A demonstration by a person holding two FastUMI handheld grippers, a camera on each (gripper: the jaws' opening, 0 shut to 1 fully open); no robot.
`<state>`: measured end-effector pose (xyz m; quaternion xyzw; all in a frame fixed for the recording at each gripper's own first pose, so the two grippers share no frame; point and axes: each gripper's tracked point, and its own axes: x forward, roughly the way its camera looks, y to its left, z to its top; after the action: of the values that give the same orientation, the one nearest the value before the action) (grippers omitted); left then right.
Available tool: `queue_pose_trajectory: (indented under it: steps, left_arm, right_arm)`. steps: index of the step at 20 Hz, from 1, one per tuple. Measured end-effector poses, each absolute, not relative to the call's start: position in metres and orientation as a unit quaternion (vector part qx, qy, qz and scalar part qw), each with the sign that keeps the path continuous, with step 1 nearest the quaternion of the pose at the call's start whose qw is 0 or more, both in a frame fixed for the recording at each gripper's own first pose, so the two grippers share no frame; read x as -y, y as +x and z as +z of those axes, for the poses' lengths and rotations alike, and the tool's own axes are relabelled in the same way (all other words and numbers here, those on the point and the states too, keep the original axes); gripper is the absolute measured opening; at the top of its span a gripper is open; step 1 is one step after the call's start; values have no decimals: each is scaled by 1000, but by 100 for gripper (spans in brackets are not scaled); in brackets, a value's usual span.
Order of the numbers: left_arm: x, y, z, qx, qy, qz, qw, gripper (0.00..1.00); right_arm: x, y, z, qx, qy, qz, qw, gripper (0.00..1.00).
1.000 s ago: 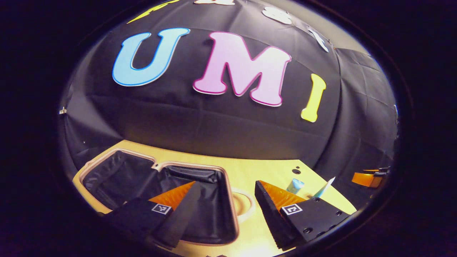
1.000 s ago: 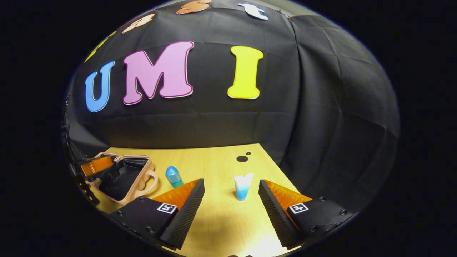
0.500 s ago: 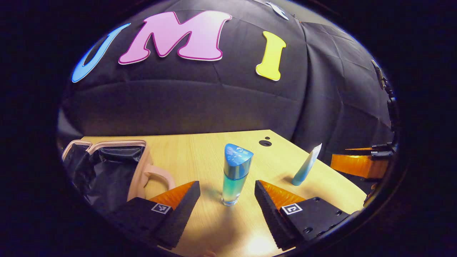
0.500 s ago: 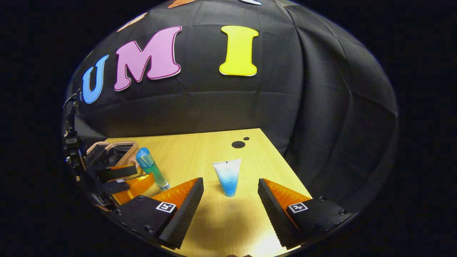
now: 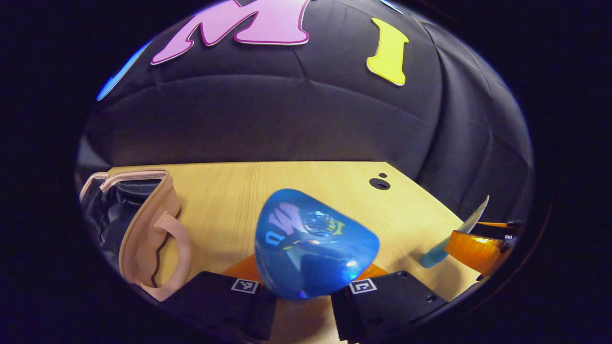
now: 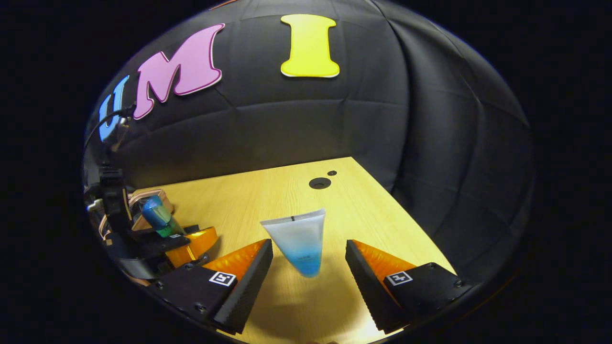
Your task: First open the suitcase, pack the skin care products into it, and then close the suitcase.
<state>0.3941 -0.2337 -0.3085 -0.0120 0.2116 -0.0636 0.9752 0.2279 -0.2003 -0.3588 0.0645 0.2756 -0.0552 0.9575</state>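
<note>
- Since half a second ago I've pushed the left gripper [image 5: 300, 300] right up to the blue bottle [image 5: 313, 248], so its cap now fills the middle of the left gripper view instead of standing a bit ahead.
- Jaws on the left have closed in a lot and sit right against the bottle's sides. In the right gripper view the same gripper [image 6: 179, 239] looks clamped on the bottle [image 6: 157, 217], though it's small there, so I wouldn't swear to it.
- Bottle looks upright, maybe a touch tilted, near the suitcase [image 5: 143, 224].
- Suitcase lies open at the table's [image 5: 229, 191] left end, dark lining showing, handle [image 5: 172, 255] pointing toward the bottle.
- Right gripper [image 6: 309, 267] has moved closer to the white and blue tube [image 6: 299, 239]. Its jaws are wide apart with the tube standing cap-down between them, not touching either finger.
- From the left gripper view I can see the tube [image 5: 452, 236] leaning at the table's right edge, just beside the right gripper's finger [image 5: 475, 243].
</note>
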Motion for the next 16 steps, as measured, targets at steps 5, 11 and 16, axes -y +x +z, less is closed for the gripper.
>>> queue_pose_trajectory:
  steps: [5,11,16]
  left_arm:
    - [230,394,-309,-210,-19,-62,976,51]
    - [231,392,-308,-200,-11,-69,977,51]
    - [226,378,-303,-183,-33,-78,980,49]
  right_arm:
    - [208,251,-387,-285,57,-67,955,97]
    - [189,262,-398,-291,44,-38,955,52]
    - [179,254,-374,-280,30,-20,959,51]
